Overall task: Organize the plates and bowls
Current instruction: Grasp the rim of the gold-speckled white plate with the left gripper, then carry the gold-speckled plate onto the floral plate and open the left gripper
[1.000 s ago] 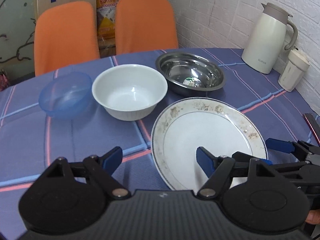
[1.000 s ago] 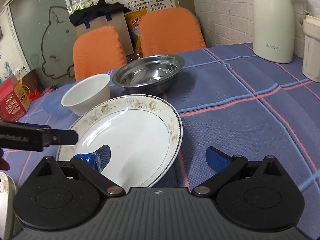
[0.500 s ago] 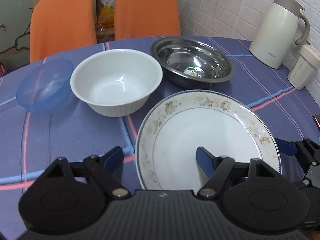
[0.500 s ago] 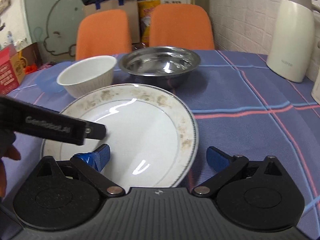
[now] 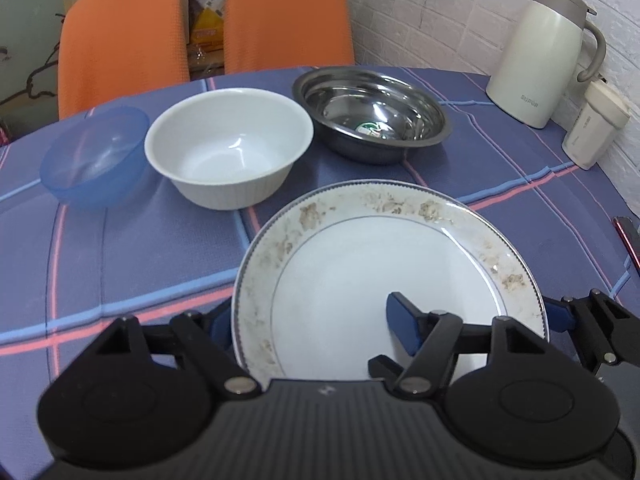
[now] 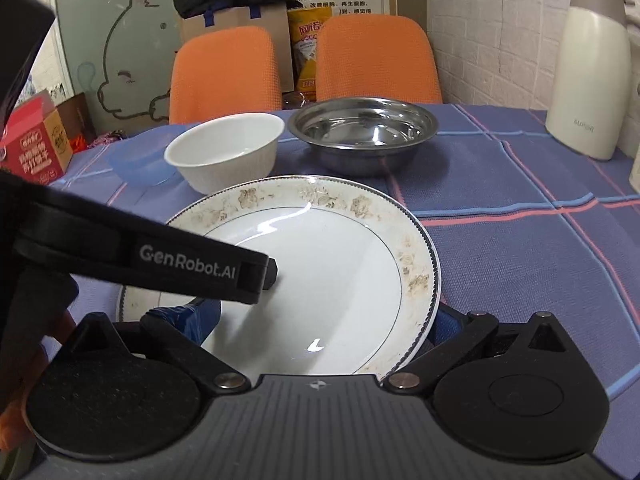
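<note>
The patterned plate is sitting near the front of the cloth-covered surface, with the white bowl, the blue plastic bowl and the steel bowl lined up in a row just behind it. The left hand-held gripper is standing open with its jaws straddling the plate's left rim, one blue finger outside and partly hidden under the edge, the other over the plate's face. The right hand-held gripper is doing the same at the right rim, also open, nothing clamped yet. The plate is looking raised at the near side in the right wrist view, though whether it is resting on the fingers cannot be told. The risk here is judged to be the glazed rim sliding out of a shallow pinch: if either side is closing on only the thin lip, or the two are closing unevenly, the plate could be tipping and dropping back onto the cloth, or skidding forward into the white bowl just beyond it.
</note>
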Action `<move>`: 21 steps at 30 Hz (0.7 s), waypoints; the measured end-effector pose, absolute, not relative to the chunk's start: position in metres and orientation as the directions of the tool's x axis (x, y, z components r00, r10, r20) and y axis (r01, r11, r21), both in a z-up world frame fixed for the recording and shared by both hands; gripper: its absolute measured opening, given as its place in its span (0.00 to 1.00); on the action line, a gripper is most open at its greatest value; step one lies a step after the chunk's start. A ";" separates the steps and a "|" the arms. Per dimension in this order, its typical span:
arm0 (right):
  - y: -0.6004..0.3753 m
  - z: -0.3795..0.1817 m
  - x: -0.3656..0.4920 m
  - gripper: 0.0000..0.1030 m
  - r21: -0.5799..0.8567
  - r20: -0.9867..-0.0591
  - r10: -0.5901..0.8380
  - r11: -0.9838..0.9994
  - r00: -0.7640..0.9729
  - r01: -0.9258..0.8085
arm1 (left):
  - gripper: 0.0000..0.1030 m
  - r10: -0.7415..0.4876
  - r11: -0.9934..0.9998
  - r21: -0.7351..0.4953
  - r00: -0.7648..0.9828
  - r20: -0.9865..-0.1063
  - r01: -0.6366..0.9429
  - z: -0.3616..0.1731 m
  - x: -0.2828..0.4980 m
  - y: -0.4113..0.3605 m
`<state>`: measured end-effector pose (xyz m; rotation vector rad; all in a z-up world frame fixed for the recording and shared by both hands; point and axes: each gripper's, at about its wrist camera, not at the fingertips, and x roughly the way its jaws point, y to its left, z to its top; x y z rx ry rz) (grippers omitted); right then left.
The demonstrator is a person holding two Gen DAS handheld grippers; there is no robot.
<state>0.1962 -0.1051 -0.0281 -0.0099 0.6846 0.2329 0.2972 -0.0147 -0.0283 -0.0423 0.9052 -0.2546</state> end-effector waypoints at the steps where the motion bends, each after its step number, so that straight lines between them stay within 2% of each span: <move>1: -0.102 -0.027 0.191 0.89 0.059 -0.621 0.206 0.974 0.756 -0.217 | 0.67 -0.235 0.970 -0.140 0.596 -0.768 0.201 -0.026 0.292 -0.013; 14: -0.045 0.014 0.121 0.89 0.079 -0.528 0.327 0.938 0.784 -0.338 | 0.66 -0.137 0.991 -0.103 0.720 -0.680 0.091 0.025 0.197 0.054; 21: -0.003 0.018 0.090 0.89 0.094 -0.525 0.414 0.897 0.744 -0.432 | 0.66 -0.075 0.993 -0.120 0.753 -0.653 -0.005 0.034 0.141 0.105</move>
